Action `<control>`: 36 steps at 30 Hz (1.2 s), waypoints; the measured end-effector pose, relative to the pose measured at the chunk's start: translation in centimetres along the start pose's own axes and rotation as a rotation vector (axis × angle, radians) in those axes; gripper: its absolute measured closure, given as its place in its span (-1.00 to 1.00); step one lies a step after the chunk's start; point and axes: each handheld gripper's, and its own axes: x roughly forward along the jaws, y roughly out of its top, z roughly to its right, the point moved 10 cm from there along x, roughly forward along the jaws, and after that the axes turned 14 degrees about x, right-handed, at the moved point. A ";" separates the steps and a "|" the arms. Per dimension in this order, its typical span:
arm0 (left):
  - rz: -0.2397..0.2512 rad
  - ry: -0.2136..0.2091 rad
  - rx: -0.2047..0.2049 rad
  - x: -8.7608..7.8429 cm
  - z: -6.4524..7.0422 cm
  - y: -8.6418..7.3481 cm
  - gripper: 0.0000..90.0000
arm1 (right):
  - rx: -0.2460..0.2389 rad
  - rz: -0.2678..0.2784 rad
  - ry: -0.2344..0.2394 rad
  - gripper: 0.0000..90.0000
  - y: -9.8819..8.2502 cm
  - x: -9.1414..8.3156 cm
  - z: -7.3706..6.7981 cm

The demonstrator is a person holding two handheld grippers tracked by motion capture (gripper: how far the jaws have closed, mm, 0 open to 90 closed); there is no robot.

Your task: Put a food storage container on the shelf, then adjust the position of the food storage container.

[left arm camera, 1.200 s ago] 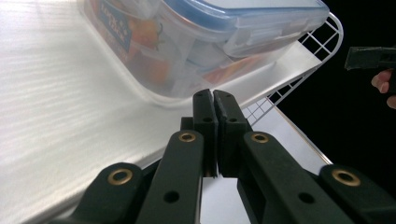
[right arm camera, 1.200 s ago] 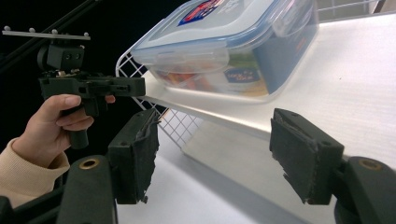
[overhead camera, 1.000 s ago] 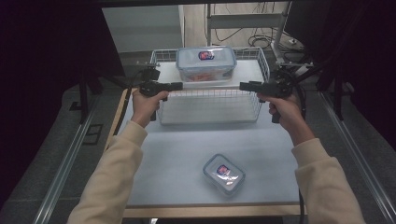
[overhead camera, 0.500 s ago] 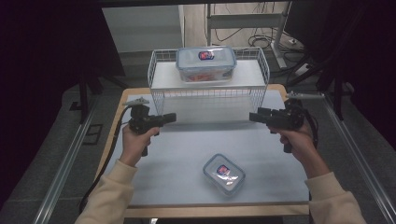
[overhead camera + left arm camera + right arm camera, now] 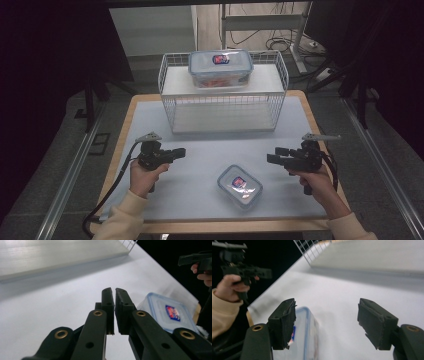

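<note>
The left gripper (image 5: 181,151) hovered over the table's (image 5: 150,107) left side, its jaws clenched together on nothing. The right gripper (image 5: 272,156) hovered near the right edge, jaws spread wide apart and empty. Between them, close to the front edge, a small lidded container (image 5: 240,186) lay flat on the white mat. A wire basket (image 5: 223,106) stood at the back edge, with a larger lidded container (image 5: 220,68) on top, apparently holding something orange.
</note>
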 end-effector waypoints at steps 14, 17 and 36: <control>-0.055 0.020 0.007 1.7 0.4 -2.2 0.44 | -0.001 -0.048 -0.037 -0.33 -1.5 1.4 1.1; -0.053 0.028 -0.006 1.7 0.4 -2.2 0.11 | -0.009 -0.049 -0.037 -0.33 -1.7 1.4 0.9; -0.086 0.025 -0.005 1.4 0.7 -3.8 -0.39 | -0.047 -0.056 -0.078 -0.25 -3.4 0.5 0.9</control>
